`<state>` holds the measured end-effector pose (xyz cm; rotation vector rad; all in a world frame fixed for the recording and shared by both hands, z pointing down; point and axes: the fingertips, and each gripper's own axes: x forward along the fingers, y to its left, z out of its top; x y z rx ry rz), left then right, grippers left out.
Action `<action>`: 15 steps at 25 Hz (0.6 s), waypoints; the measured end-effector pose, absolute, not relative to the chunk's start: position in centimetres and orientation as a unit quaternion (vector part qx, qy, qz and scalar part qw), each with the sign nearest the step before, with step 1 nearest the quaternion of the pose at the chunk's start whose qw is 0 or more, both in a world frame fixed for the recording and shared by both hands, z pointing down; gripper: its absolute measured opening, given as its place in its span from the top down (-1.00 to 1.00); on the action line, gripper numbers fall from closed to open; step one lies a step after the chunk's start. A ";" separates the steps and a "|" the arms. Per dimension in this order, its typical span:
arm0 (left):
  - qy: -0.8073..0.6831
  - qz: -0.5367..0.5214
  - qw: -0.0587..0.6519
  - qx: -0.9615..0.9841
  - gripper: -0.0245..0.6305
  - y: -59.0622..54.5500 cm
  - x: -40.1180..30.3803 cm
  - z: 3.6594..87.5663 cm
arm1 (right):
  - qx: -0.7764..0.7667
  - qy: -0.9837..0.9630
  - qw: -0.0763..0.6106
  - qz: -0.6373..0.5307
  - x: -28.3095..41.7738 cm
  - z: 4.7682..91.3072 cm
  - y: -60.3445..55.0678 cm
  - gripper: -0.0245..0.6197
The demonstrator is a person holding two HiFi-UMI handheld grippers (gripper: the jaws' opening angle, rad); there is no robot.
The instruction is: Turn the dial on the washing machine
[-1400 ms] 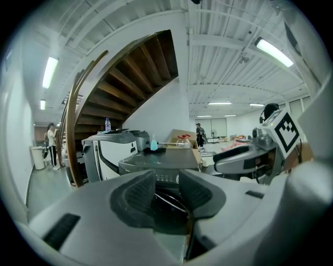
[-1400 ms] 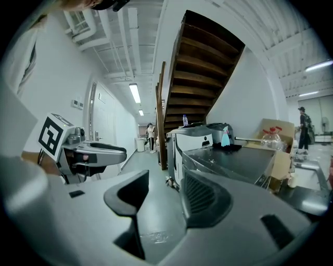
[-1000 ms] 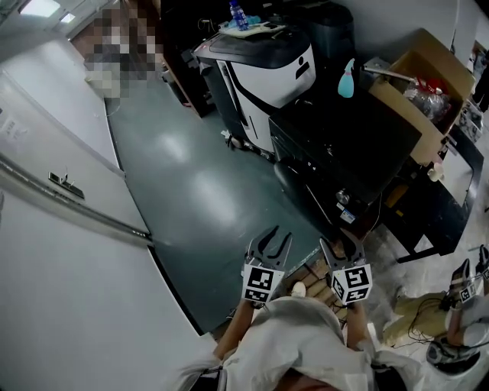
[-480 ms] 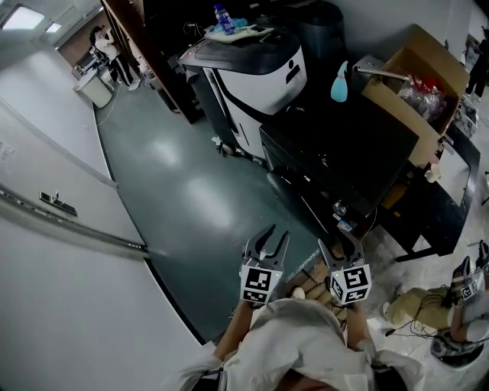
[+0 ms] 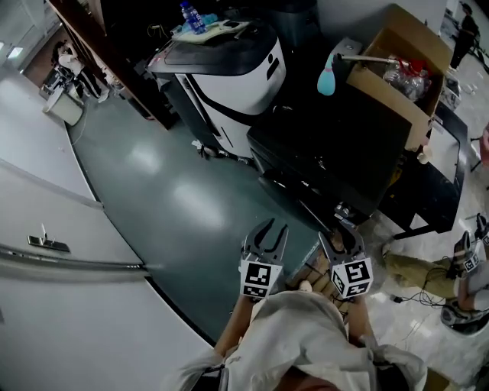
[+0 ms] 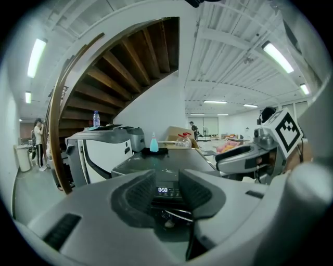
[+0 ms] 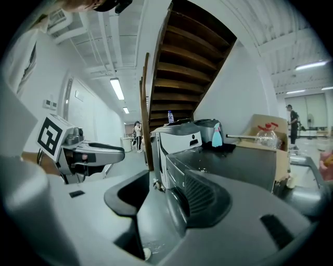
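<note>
A black washing machine stands ahead of me, its front panel facing the green floor. A small round knob shows on that panel, just beyond my right gripper. My left gripper hangs over the floor short of the machine, jaws apart and empty. In the left gripper view, the lit display shows through the gap of that gripper. My right gripper is shut with nothing in it, close to the panel's lower right. The right gripper view shows its pads together and the machine top beyond.
A white-and-black machine with a water bottle on it stands left of the washer. A teal spray bottle and a cardboard box sit behind it. A white wall runs along the left. Cables lie at right.
The head view has swung so the washer and box sit further left and higher in frame. Both grippers keep almost the same place in front of the body.
</note>
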<state>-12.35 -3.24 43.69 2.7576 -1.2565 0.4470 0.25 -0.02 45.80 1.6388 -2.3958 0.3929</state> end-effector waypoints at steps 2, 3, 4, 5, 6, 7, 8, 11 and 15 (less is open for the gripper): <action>-0.392 0.149 0.040 0.907 0.50 -4.6 -12.8 43.2 | 0.571 -0.802 0.106 0.140 -0.3 45.3 -0.9 0.28; -0.383 0.149 0.039 0.911 0.50 -5.2 -13.0 43.0 | 0.578 -0.797 0.107 0.142 -0.5 45.0 -1.3 0.29; -0.375 0.150 0.038 0.914 0.50 -5.9 -13.2 42.8 | 0.584 -0.792 0.107 0.143 -0.8 44.7 -1.9 0.29; -0.366 0.151 0.036 0.918 0.50 -6.6 -13.4 42.5 | 0.591 -0.786 0.108 0.143 -1.0 44.5 -2.4 0.29; -0.357 0.152 0.034 0.921 0.50 -7.3 -13.6 42.3 | 0.598 -0.781 0.108 0.143 -1.3 44.2 -2.9 0.29; -0.348 0.153 0.032 0.924 0.50 -8.0 -13.8 42.1 | 0.605 -0.776 0.109 0.144 -1.7 43.9 -3.3 0.29; -0.339 0.153 0.031 0.928 0.50 -8.6 -14.1 42.0 | 0.611 -0.770 0.110 0.145 -2.1 43.7 -3.7 0.29; -0.313 0.150 0.033 0.937 0.50 -10.2 -14.9 41.5 | 0.630 -0.754 0.113 0.149 -3.3 43.1 -4.8 0.29; -0.282 0.144 0.037 0.948 0.50 -12.0 -15.8 40.3 | 0.650 -0.735 0.118 0.157 -4.9 41.9 -5.8 0.29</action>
